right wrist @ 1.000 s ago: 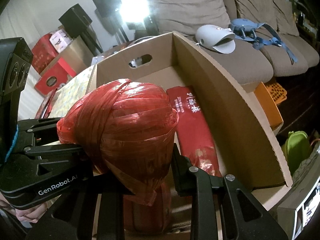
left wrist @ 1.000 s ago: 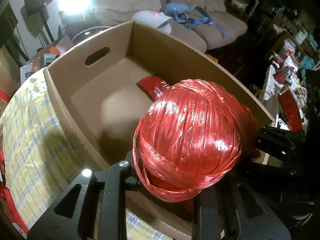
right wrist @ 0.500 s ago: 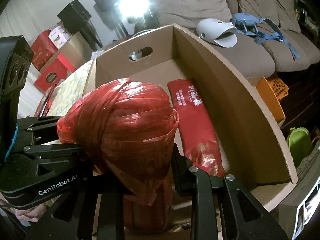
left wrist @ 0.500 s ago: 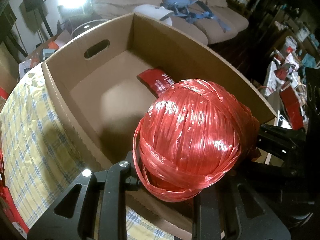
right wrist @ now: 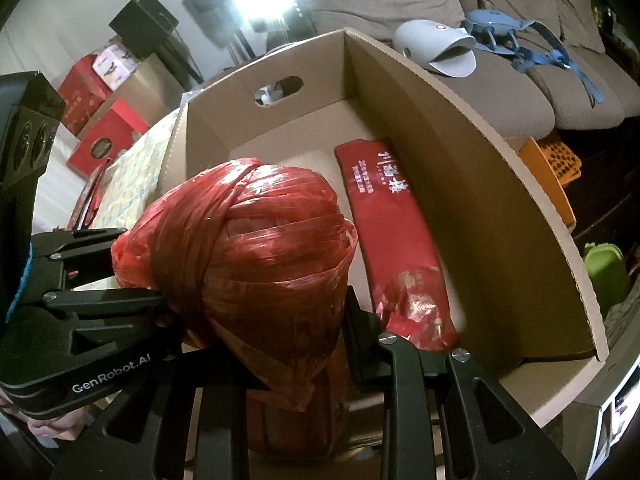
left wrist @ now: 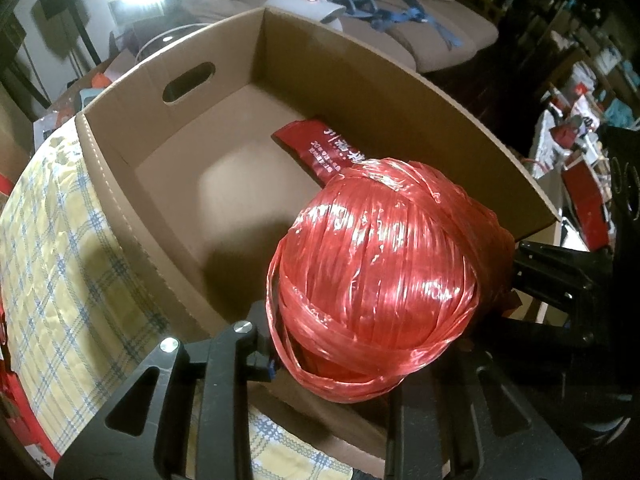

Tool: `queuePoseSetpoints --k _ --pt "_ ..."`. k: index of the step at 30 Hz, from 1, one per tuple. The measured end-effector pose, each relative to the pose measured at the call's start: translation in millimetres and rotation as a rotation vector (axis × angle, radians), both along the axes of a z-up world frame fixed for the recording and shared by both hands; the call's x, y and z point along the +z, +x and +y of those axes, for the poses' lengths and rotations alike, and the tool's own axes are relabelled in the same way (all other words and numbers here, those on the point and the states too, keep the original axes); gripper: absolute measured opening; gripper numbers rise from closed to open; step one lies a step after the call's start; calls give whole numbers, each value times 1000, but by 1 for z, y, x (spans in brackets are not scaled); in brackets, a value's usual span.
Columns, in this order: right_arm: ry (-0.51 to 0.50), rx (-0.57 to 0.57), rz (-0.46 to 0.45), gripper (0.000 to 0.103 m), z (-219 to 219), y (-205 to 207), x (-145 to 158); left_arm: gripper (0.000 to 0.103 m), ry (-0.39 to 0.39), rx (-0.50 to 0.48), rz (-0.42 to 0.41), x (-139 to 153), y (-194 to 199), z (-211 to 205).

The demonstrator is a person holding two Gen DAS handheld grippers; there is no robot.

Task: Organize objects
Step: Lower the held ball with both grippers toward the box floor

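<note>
Holding one red twine ball (left wrist: 380, 280) over the box (left wrist: 120, 216), both the left gripper (left wrist: 332, 344) and the right gripper (right wrist: 264, 320) are clamped on it; if one lets go first, the slippery ball may roll onto the red packet (right wrist: 392, 232) or out over the rim

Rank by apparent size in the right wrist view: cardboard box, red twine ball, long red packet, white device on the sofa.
1. Brown cardboard box
2. Red plastic twine ball, inflated by nearness
3. Long red packet
4. White rounded device
</note>
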State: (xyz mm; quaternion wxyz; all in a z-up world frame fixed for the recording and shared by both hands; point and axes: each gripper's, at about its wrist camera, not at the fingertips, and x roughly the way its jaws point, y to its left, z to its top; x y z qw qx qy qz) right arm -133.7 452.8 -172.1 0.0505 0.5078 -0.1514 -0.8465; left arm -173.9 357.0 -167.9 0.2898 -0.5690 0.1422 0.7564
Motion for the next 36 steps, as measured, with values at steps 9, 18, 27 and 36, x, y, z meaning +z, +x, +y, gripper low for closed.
queuePoseSetpoints --k 9,18,27,36 --pt "-56 -3 -6 24 4 1 -1 29 -10 -18 13 6 3 -3" --pt "-70 -18 -1 22 5 1 0 37 -22 -30 19 9 8 -3" --pt "-70 -37 29 18 5 2 5 41 -45 -51 49 12 14 0" --pt "-62 -19 19 19 1 0 3 41 -49 -60 62 11 14 -3"
